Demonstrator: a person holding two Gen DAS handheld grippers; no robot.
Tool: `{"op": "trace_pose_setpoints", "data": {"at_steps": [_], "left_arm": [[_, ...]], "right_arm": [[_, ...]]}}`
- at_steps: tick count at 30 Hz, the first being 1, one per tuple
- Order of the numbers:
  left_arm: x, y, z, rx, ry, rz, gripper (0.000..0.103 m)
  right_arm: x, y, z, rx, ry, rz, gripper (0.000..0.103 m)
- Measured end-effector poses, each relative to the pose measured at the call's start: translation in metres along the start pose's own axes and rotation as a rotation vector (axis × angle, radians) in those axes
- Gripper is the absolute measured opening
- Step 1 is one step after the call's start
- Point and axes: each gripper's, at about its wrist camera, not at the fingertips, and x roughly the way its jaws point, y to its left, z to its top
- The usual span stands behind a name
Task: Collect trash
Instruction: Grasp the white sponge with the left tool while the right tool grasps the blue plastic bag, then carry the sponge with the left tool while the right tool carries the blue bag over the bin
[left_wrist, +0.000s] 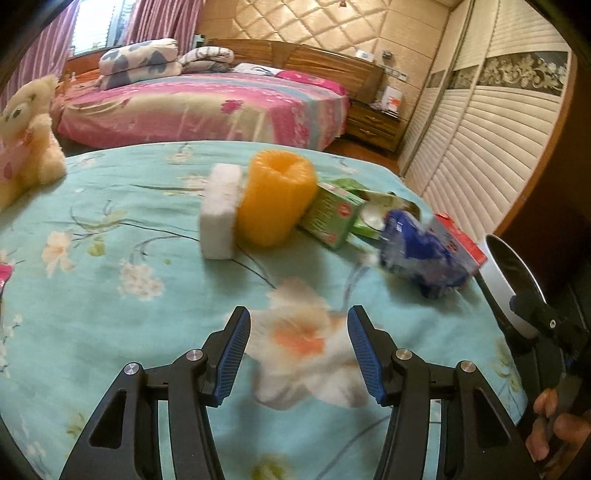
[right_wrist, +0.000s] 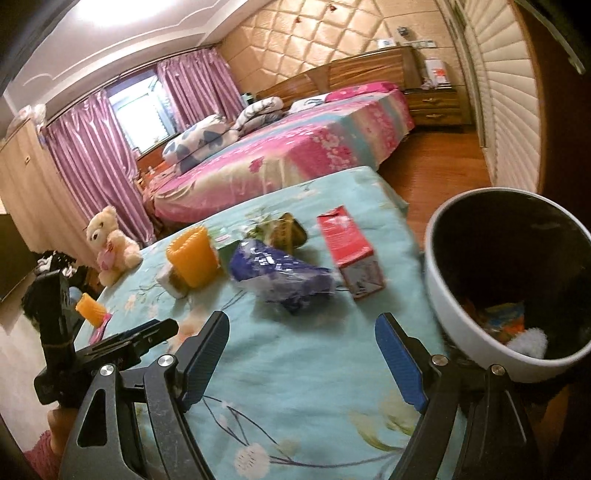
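both claws hang wide and empty over the floral-clothed surface (left_wrist: 110, 229), the left claw (left_wrist: 298, 354) above a bare patch of cloth and the right claw (right_wrist: 301, 360) nearer the white trash bin (right_wrist: 454, 314) at the surface's right edge. ahead lie the blue plastic bag (right_wrist: 277, 273), a red carton (right_wrist: 349, 251) just beside it, a green box (left_wrist: 330, 218), an orange ribbed cup (left_wrist: 275, 199) and a white sponge (left_wrist: 219, 218) touching the cup. scraps already sit in the bin's bottom.

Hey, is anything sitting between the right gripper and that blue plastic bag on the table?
Nothing visible. The right gripper is open and empty, and only bare flowered tablecloth lies between it and the blue plastic bag. The red box lies to the bag's right, off that line.
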Motion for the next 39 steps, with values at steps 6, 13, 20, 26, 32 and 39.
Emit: {"op": "trace_pose_setpoints", "data": {"at_steps": [6,13,20,26,32,39], "left_arm": [[0.003,0.016,0.011,-0.009,-0.009,0.027,0.054],[0.019,0.030,0.028,0.007,-0.008,0.047,0.054],[0.041,0.042,0.048,0.004,-0.007,0.070,0.054],[0.057,0.042,0.054,0.034,-0.017,0.091,0.045],[0.056,0.041,0.050,0.047,-0.021,0.085,0.024],[0.029,0.043,0.030,0.017,-0.035,0.054,0.024]], "right_arm": [[0.018,0.019,0.005,-0.069,0.008,0.024,0.083],[0.044,0.037,0.017,-0.179,0.015,0.002,0.083],[0.069,0.046,0.026,-0.295,0.038,-0.055,0.083],[0.094,0.040,0.022,-0.301,0.112,-0.082,0.076],[0.094,0.041,0.018,-0.310,0.118,-0.118,0.051],[0.068,0.029,0.014,-0.176,0.096,-0.038,0.048]]}}
